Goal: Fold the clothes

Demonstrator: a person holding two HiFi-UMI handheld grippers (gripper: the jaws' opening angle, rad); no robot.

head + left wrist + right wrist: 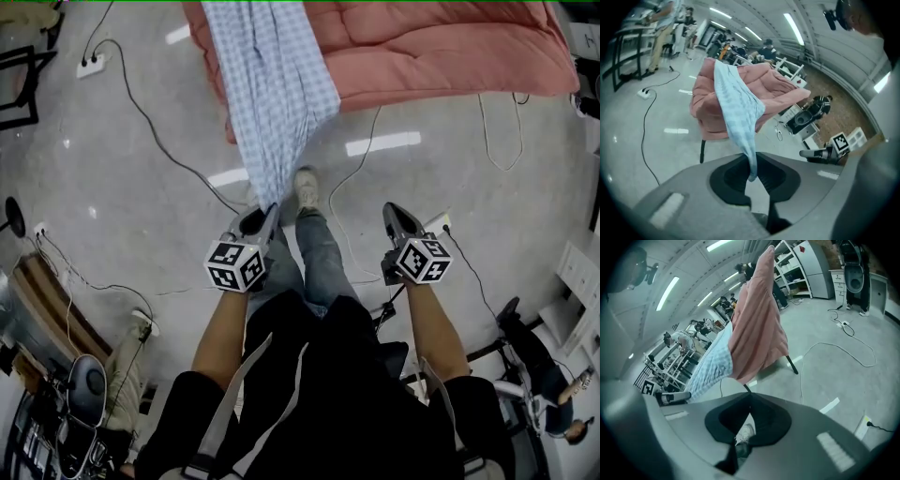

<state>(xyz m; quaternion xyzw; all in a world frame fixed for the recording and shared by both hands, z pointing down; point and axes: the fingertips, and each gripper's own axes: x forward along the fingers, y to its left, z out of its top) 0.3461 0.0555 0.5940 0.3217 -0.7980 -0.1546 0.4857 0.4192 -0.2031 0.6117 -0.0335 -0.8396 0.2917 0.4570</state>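
Note:
A light blue checked garment [272, 84] hangs off a table covered with a pink quilt [431, 42] and stretches down toward me. Its lower corner [751, 161] is pinched in my left gripper [269, 212], whose jaws are shut on the cloth [751, 174]. My right gripper [394, 211] is held out to the right at about the same height, apart from the cloth. Its jaws [749, 398] are shut with nothing between them. In the right gripper view the garment [710, 364] hangs beside the quilt [759, 329].
Black and white cables [159, 141] run over the grey floor, with a power strip [91, 64] at the far left. My shoe [306, 187] stands just in front of the hanging cloth. Chairs, equipment and shelving [581, 281] crowd both sides.

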